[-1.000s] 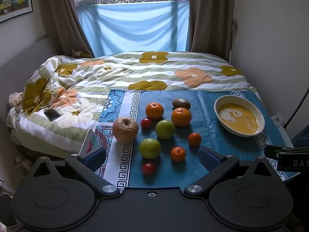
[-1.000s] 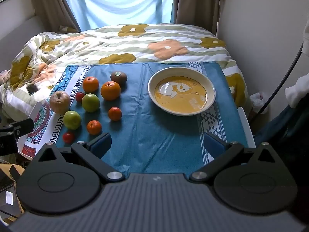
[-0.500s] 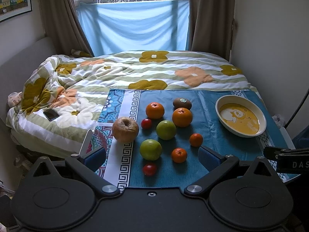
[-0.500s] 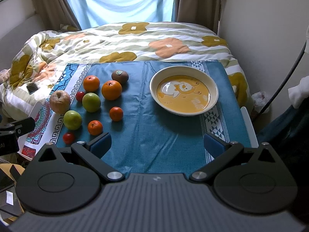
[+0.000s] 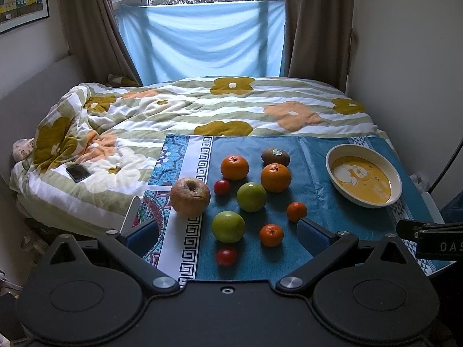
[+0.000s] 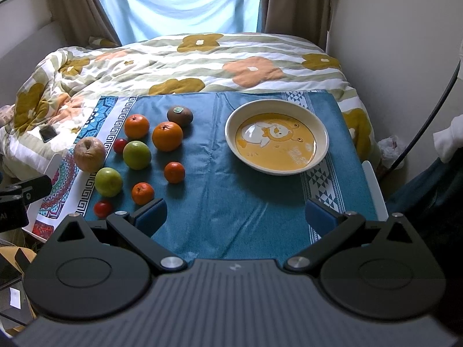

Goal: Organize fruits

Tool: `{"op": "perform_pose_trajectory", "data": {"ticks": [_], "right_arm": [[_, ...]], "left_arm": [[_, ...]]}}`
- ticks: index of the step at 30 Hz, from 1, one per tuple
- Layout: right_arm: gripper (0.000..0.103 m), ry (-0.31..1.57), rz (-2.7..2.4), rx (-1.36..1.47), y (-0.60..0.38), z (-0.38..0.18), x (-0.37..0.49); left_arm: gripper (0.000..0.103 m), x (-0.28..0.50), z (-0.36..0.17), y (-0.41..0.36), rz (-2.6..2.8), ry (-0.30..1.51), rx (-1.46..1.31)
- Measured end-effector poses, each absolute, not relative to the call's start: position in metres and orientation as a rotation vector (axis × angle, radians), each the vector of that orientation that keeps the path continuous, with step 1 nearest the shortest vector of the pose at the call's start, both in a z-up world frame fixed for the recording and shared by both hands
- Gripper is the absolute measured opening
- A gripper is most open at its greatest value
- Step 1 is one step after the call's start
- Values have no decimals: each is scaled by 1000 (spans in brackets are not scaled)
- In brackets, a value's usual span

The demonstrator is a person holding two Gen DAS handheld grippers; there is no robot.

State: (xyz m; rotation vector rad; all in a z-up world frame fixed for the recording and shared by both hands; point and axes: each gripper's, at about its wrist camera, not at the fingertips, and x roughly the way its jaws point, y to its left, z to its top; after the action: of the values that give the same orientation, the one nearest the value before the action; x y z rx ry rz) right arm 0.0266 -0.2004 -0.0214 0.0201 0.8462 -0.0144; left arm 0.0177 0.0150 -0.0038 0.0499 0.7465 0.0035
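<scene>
Several fruits lie on a blue cloth (image 5: 318,173): a brown apple (image 5: 189,196), two green apples (image 5: 251,196) (image 5: 228,226), two oranges (image 5: 234,167) (image 5: 275,177), a kiwi (image 5: 275,156), two small mandarins (image 5: 296,211) (image 5: 270,234) and two red tomatoes (image 5: 221,187) (image 5: 227,256). An empty yellow bowl (image 5: 390,179) with a bear print stands to their right. My left gripper (image 5: 227,235) is open, low over the near tomato and green apple. My right gripper (image 6: 235,217) is open over bare cloth (image 6: 231,196), in front of the bowl (image 6: 321,136); the fruits, such as the brown apple (image 6: 89,154), lie to its left.
The cloth covers a small table at the foot of a bed with a flowered quilt (image 5: 231,110). A phone (image 5: 77,172) lies on the quilt at left. A wall is close on the right. The other gripper's body shows at each view's edge (image 5: 434,243) (image 6: 17,199).
Both grippers have drifted slightly; the right one has moved a little forward and up, so the bowl sits nearer the middle. Nothing on the cloth has moved.
</scene>
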Motion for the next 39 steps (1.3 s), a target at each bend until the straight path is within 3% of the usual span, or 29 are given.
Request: {"op": "perform_pose_trajectory", "data": {"ticks": [39], "right_arm": [[103, 852, -6, 21, -202, -24, 33]], "left_arm": [[103, 19, -4, 15, 14, 750, 45]]}}
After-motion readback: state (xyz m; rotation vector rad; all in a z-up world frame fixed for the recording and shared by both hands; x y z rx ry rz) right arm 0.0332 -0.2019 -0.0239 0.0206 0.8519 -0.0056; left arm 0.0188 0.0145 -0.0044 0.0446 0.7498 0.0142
